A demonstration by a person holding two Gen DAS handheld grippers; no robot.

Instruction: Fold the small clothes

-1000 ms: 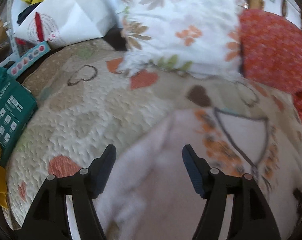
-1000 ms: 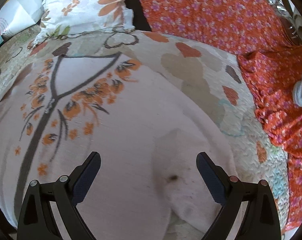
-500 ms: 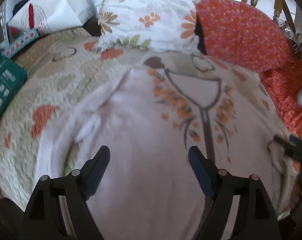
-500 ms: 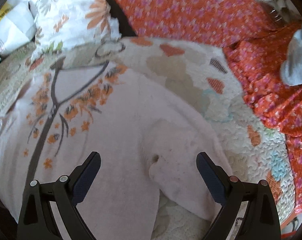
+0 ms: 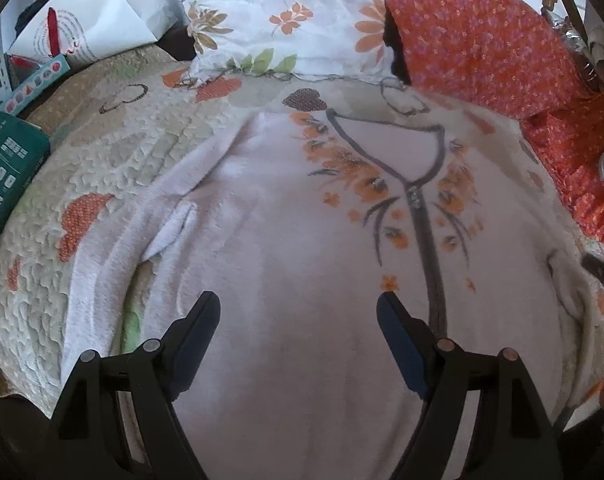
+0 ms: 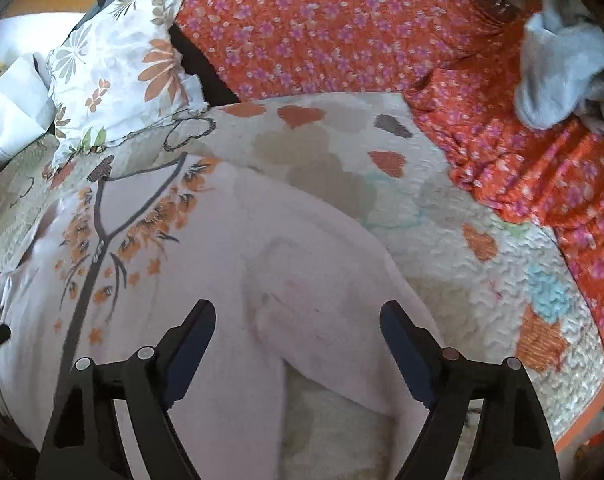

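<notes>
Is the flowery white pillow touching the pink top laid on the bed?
Apart. The left wrist view shows a strip of quilt between the pillow and the top.

The garment is pale pink and fleecy, with a dark zip line down the front and a dark V-shaped neckline. Orange flowers with dark stems are printed on both sides of the zip, near the neck. It lies spread out flat on the bed, front side up, the neck pointing to the pillows. One sleeve lies along its side, a little wrinkled, with a small fold near the armpit. The other sleeve bends down beside the body.
</notes>
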